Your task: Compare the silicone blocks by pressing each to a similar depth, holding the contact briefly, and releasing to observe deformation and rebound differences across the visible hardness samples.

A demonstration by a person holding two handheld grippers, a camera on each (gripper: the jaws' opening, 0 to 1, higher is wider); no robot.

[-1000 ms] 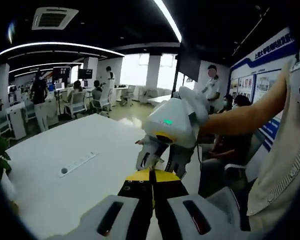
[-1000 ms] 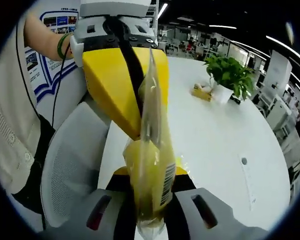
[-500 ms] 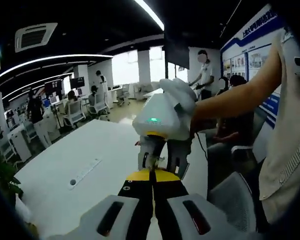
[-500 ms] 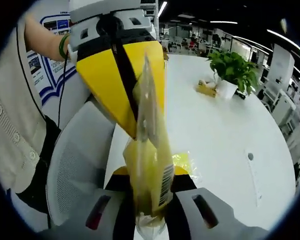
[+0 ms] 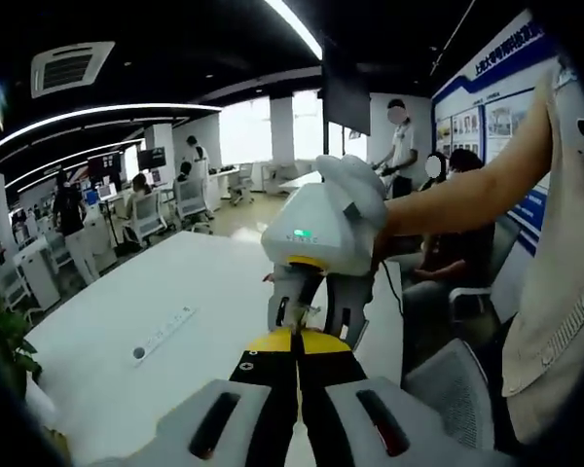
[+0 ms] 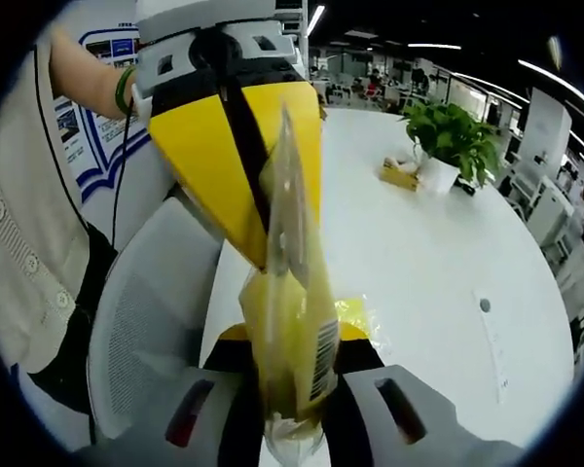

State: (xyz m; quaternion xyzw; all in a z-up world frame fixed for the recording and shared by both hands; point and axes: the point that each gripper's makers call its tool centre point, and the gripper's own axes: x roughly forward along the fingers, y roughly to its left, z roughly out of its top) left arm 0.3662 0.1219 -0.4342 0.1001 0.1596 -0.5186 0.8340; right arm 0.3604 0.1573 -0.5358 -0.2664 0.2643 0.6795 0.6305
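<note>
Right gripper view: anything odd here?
Yes. Both tools pinch one clear bag of yellow material in mid-air: the right tool at its bottom, the left tool higher up. Another yellow piece lies on the white table. No block is being pressed.

Left gripper (image 5: 297, 348), seen in the left gripper view: yellow-and-black jaws closed together, tips meeting at the centre line, raised above the table level. Facing it from the far side, the right gripper (image 5: 313, 316) hangs tips-down, its white body above and its two grey jaws just beyond the left tips. A bare forearm (image 5: 467, 199) reaches in from the right to carry it.

Right gripper view: the right gripper (image 6: 290, 389) has its jaws pressed against a clear bag held between them. The left gripper (image 6: 263, 255) points down from above, jaws closed on the bag's upper edge. A wrist (image 6: 117, 89) with a green band is at upper left.
</note>
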